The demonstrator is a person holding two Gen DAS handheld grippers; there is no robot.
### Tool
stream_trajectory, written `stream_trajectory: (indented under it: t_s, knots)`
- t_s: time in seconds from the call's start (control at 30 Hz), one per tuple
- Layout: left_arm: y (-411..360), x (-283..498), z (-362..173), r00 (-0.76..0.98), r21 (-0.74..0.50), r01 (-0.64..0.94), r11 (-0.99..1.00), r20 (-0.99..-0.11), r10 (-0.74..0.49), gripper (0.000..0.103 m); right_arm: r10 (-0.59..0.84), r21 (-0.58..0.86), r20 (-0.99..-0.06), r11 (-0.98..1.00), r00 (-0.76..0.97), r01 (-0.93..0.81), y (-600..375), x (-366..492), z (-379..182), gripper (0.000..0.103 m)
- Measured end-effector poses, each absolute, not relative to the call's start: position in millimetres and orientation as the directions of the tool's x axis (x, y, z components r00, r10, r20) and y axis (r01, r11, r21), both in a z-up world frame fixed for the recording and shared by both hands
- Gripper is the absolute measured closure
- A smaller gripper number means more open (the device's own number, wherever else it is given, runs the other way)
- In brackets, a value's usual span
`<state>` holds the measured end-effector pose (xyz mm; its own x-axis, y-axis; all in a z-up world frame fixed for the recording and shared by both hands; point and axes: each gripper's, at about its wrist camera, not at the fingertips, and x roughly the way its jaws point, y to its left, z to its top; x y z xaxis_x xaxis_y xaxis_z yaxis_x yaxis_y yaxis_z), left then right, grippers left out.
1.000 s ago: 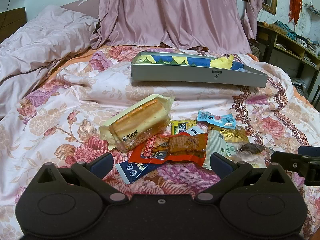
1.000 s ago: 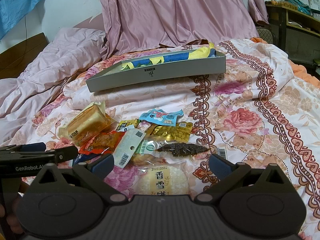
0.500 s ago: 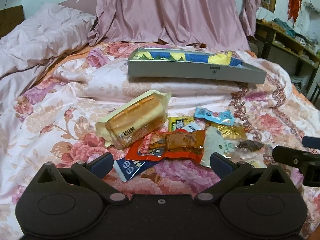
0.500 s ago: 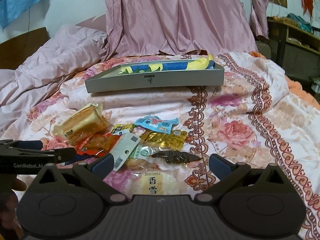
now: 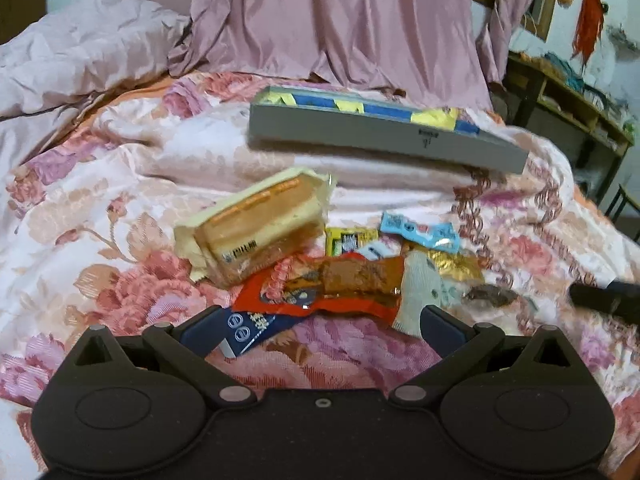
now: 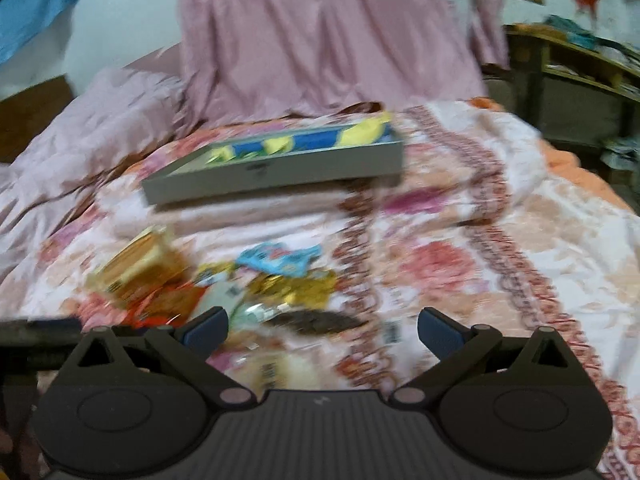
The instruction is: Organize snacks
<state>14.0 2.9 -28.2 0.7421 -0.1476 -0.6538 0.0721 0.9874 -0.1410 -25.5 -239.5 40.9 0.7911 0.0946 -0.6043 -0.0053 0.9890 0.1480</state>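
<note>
A pile of snack packets lies on the floral bedspread: a wrapped bread loaf (image 5: 256, 228), a red packet (image 5: 336, 284), a dark blue packet (image 5: 248, 330), a light blue packet (image 5: 420, 232) and a gold packet (image 5: 452, 266). Beyond them a grey tray (image 5: 380, 140) holds blue and yellow items. My left gripper (image 5: 320, 326) is open just short of the red packet, holding nothing. My right gripper (image 6: 322, 326) is open above the blurred pile, near a dark packet (image 6: 316, 322) and the gold packet (image 6: 296, 288). The grey tray (image 6: 276, 170) lies beyond.
Pink curtains (image 5: 340, 20) hang behind the bed, and a rumpled pink duvet (image 5: 68, 60) fills the left. Wooden shelves (image 5: 568, 104) stand at the right edge. The right gripper's tip (image 5: 604, 300) shows at the right of the left wrist view.
Both grippers have moved forward toward the snack pile, which now looms larger. The right wrist view has turned and is blurred by motion. Both stay open.
</note>
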Motion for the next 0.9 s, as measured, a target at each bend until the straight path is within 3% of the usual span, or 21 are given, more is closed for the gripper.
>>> stream_trajectory:
  t_s: [0.2,0.5,0.63,0.7,0.9]
  knots:
    - [-9,19,-36,0.722,-0.114,0.112,0.987,-0.674,-0.159,0.001,0.13,0.124,-0.674,0.99,0.727,-0.062,-246,-21,18,0.0]
    - [5,26,-35,0.724,-0.104,0.025,0.994,-0.684,-0.09,0.001,0.213,0.076,-0.73,0.97,0.65,-0.233,-194,-10,-18,0.001]
    - [8,25,-34,0.722,-0.109,0.022,0.994,-0.686,-0.092,0.001,0.202,0.058,-0.755,0.968,0.624,-0.243,-183,-4,-28,0.005]
    - [10,25,-33,0.723,-0.119,0.023,0.993,-0.683,-0.099,0.001,0.189,0.061,-0.773,0.972,0.605,-0.226,-185,2,-34,0.011]
    - [7,24,-33,0.719,-0.127,0.04,0.991,-0.685,-0.117,0.001,0.192,0.079,-0.769,0.975,0.61,-0.207,-189,5,-39,0.011]
